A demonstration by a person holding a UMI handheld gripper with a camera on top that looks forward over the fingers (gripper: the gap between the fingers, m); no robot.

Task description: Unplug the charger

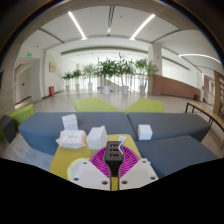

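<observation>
A black charger block (pixel 113 153) with a row of small slots on its top face stands between my two fingers. My gripper (pixel 113 162) is shut on it, and the magenta pads (pixel 98 163) press against both of its sides. The block sits over a yellow patch (pixel 80 158) on the grey table (pixel 45 128). A thin pale piece, perhaps a cable end, shows at the block's far end. The socket or strip under the block is hidden by my fingers.
Three white boxes (pixel 71 138) (pixel 97 136) (pixel 145 131) lie on the grey table beyond the fingers, with a further white box (pixel 70 122) behind the left one. A row of potted plants (pixel 112 70) stands far off in a wide hall.
</observation>
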